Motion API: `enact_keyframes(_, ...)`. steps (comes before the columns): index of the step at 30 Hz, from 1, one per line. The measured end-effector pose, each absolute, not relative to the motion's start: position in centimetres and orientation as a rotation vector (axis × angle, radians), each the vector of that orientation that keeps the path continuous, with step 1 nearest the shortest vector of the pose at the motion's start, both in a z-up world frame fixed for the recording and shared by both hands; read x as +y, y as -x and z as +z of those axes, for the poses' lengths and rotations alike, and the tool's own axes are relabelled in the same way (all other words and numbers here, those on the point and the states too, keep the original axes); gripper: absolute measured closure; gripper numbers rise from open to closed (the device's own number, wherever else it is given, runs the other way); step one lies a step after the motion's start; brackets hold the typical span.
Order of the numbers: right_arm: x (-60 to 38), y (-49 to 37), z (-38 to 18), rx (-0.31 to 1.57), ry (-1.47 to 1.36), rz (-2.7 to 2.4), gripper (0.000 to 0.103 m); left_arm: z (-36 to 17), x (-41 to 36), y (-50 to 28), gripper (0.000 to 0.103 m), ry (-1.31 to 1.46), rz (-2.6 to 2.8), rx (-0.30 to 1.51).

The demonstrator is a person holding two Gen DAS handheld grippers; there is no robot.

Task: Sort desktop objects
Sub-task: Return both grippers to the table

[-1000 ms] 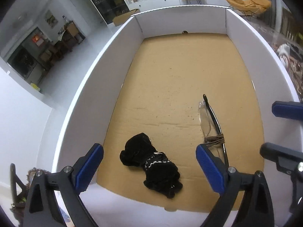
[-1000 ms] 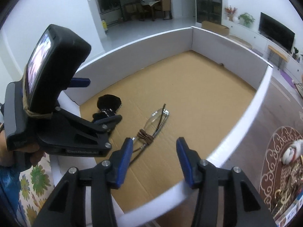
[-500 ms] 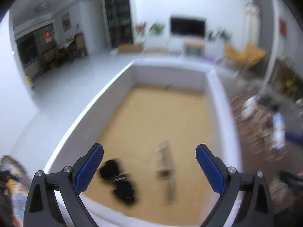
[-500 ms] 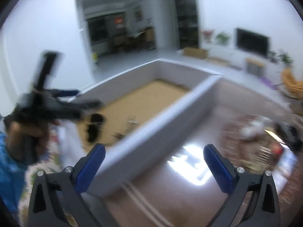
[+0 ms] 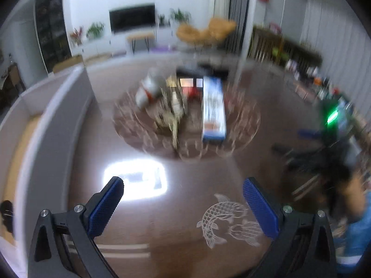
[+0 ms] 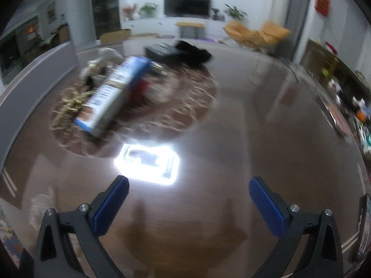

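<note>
Both grippers empty. Left gripper (image 5: 183, 205) jaws spread wide, nothing between the pads. Right gripper (image 6: 189, 205) same: fully spread, only glossy brown tabletop (image 6: 243, 125) showing in the gap.

Remaining items to sort sit in a blurred pile ahead of the jaws, on a round patterned mat (image 5: 243, 125). Clearest is a long blue-and-white box (image 6: 111, 97), ahead and left of the right jaws; in the left view it's ahead, slightly right of centre. Small gold clutter and a white soft thing just beside it; can't identify either through the blur. White-walled tray (image 5: 53, 120) is off past the left gripper's left finger; a dark item shows inside at the frame edge.

Likely step: reach for the next object. Suggest picking one target, squaring the jaws across the box's narrow side, and letting the view settle before closing.

Room: bright lamp reflection on the table just ahead of both jaw pairs, TV (image 6: 186, 4) on the far wall, orange chairs, plants.
</note>
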State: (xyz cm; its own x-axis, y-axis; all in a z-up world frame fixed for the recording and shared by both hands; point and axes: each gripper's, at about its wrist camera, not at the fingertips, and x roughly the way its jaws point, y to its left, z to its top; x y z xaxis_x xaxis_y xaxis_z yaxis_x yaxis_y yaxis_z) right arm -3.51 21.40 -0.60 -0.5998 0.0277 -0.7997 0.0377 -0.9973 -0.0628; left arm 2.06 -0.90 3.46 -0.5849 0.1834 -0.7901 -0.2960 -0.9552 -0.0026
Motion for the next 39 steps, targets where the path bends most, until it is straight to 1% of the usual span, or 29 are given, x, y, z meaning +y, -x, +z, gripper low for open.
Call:
enact_keyframes(4, 23.6, 1.2, -1.2, 0.103, -1.406, -2.804, 0.000, -0.6, 1.7, 0.3, 0.000, 1.341, 2.585, 0.321)
enact_keyframes(7, 24.3, 0.7, -2.1, 0.109, -1.406, -2.807, 0.000, -1.4, 3.2, 1.6, 0.000, 1.333, 2.599, 0.363)
enact_keyframes(9, 25.1, 0.9, -2.7, 0.079, -1.419, -2.802, 0.000, -1.8, 3.6, 2.4, 0.000, 1.331, 2.612, 0.376)
enact_keyframes(11, 25.2, 0.9, -2.7, 0.034, -1.425, -2.796, 0.000, -2.5, 3.9, 3.1, 0.000, 1.346, 2.617, 0.364)
enact_keyframes(15, 25.9, 0.9, -2.8, -0.023, -1.428, -2.813, 0.000, -2.7, 3.7, 3.7, 0.000, 1.351, 2.620, 0.260)
enact_keyframes(19, 25.5, 0.9, -2.9, 0.008, -1.446, -2.820, 0.000, -3.2, 3.3, 4.9, 0.000, 1.364, 2.600, 0.155)
enact_keyframes(39, 25.5, 0.5, -2.7, 0.003, -1.445, -2.817, 0.000, -3.6, 3.1, 5.0, 0.000, 1.338, 2.598, 0.161)
